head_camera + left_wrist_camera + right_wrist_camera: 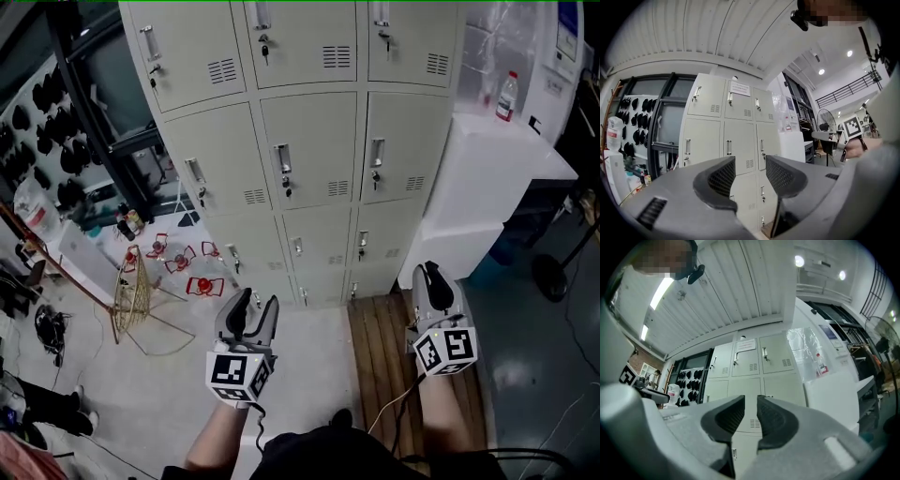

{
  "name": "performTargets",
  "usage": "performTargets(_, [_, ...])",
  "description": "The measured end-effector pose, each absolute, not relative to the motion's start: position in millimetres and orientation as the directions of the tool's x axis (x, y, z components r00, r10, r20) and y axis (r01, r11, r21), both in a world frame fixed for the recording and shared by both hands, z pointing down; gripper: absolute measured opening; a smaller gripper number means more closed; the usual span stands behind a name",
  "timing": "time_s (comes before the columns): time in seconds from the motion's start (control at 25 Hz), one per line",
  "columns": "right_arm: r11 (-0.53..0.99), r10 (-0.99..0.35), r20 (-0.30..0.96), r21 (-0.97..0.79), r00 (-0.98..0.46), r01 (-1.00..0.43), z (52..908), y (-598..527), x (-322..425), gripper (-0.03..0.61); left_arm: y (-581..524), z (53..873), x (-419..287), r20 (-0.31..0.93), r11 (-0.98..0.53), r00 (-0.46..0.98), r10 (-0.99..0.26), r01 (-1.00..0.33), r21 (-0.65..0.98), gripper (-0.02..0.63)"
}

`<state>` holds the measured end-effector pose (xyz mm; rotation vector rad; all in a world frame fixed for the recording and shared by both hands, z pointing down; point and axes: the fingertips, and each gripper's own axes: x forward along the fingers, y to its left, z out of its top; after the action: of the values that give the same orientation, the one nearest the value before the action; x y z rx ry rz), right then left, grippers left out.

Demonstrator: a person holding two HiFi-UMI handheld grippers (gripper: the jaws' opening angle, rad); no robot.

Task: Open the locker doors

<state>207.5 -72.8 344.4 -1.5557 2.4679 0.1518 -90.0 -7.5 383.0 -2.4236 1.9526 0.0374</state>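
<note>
Left tool (257, 302) in my hand has its jaws a fair way apart with nothing between them. Through the gap I see only the pale grey metal lockers (216, 159), which stand well ahead of it. Right tool (432, 274) has its jaws only narrowly apart, also empty, and it points at the same bank of lockers. Neither tool touches anything.

Every locker door (307, 150) ahead of the tools is shut. Each has an upright silver handle and a small block of vent slots, and keys hang from several of the locks.

Beyond the right tool and further to its right is a tall white cabinet (497, 169) set against the lockers, with a clear plastic bottle with a red label (507, 96) upright on top. Below the right tool, a brown slatted wooden platform (375, 347) runs up to the foot of the lockers. Off to the left of the left tool, a thin wire-frame stand (134, 292) sits on the grey floor (309, 375). Small red-and-white objects (202, 284) lie near the stand, and I cannot make out what they are.
</note>
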Motion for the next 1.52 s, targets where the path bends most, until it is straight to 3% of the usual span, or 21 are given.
performTargets(0.6, [0.462, -0.872, -0.198, -0.031, -0.448, -0.886, 367, -166, 203, 0.078, -79, 405, -86, 0.011, -0.189, 0.189, -0.982, -0.982, 0.001, 0.201])
performTargets(1.28, [0.347, -0.924, -0.159, 0.026, -0.347, -0.937, 357, -313, 141, 0.137, -231, 422, -169, -0.003, -0.321, 0.321, -0.947, -0.947, 0.004, 0.201])
performTargets(1.52, [0.356, -0.928, -0.11, 0.013, -0.355, -0.935, 368, -370, 128, 0.156, -262, 430, -193, 0.004, -0.298, 0.298, -0.955, -0.955, 0.005, 0.201])
